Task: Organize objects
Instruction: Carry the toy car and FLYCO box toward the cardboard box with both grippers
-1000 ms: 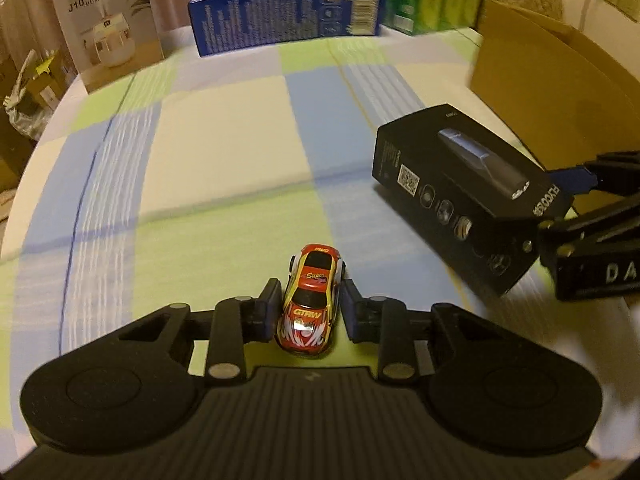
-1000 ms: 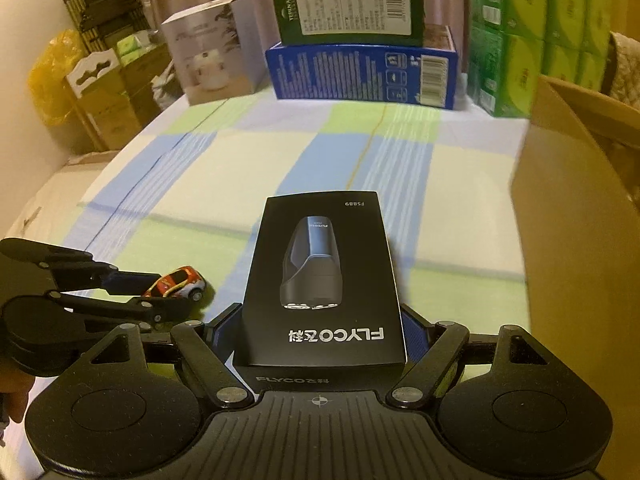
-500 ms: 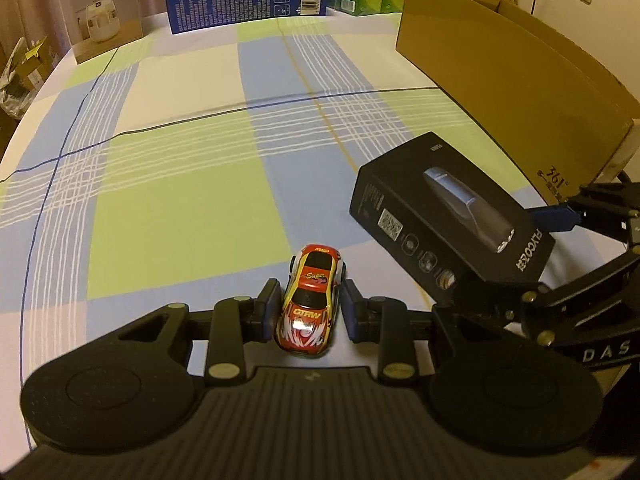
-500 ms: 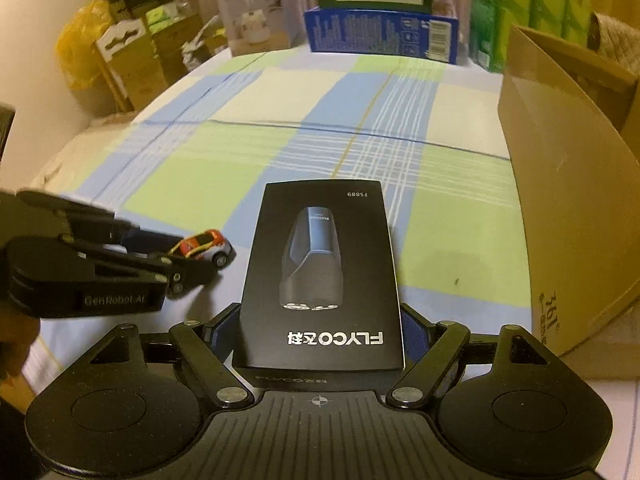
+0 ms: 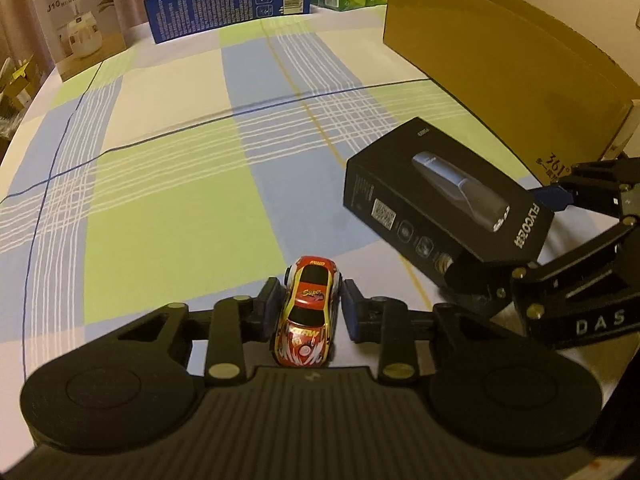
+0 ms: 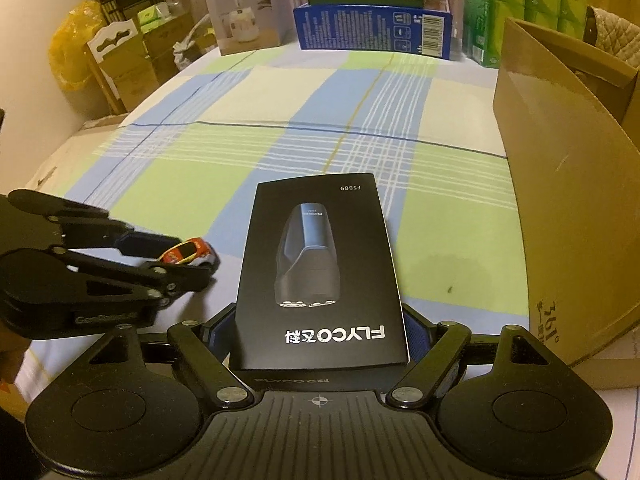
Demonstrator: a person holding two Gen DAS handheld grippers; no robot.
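A checked tablecloth [image 5: 168, 208] in green, blue and cream covers the table. On the left, the left gripper [image 5: 309, 310] pinches a small red and yellow toy car [image 5: 308, 316] between its two blue pads, nose pointing away from the camera. The car sits in the grip exactly as it did half a second ago. In the right wrist view, the same car [image 6: 185, 252] pokes out beyond the left gripper's fingers, low over the cloth.

To the right, the right gripper [image 6: 320, 336] clamps a black shaver box [image 6: 320, 272] by its near end, the printed face up and the FLYCO lettering towards the camera. From the left wrist view, the box [image 5: 444, 200] hangs tilted just right of the car, now looking a little further off than before, with more tablecloth showing under it.

Further right, an open brown cardboard box [image 6: 560, 184] stands at the table's edge. Since a second ago both cameras have swung so that more of its long side is visible.

At the far end of the table stand a white appliance carton [image 5: 78, 36], a blue box [image 5: 228, 4] with a green one on top, and green packs [image 6: 532, 4].
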